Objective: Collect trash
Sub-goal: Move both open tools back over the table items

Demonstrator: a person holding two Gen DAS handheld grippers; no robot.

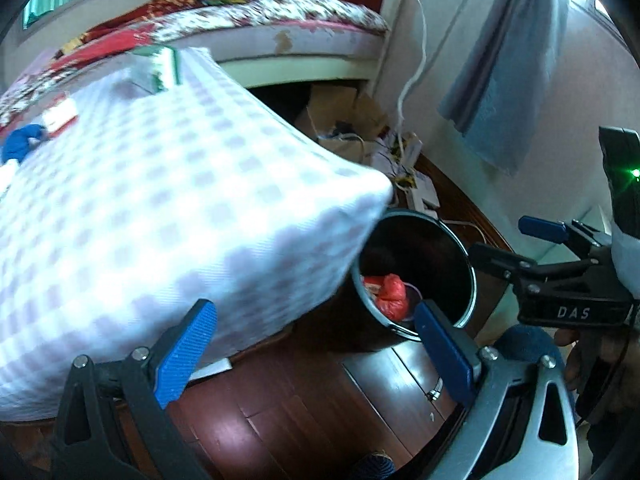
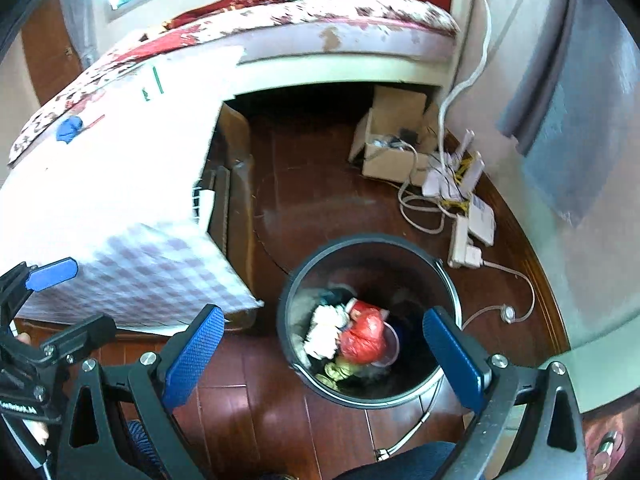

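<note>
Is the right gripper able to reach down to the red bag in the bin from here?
Probably yes. The right gripper hangs open over the bin, whose mouth is uncovered, and the red bag lies on top of the trash.

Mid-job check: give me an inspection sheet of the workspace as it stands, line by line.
Surface: dark red wooden floor.
Job's things: black trash bin holds a red bag, white crumpled paper and other scraps.
Clutter: open cardboard box by the bed; small items on the checked cloth.
Grippers: left tongs open, empty; right tongs open, empty, above the bin.
Cables: white cable down the wall to a power strip.
Surroundings: blue-grey cloth hanging on the wall.
</note>
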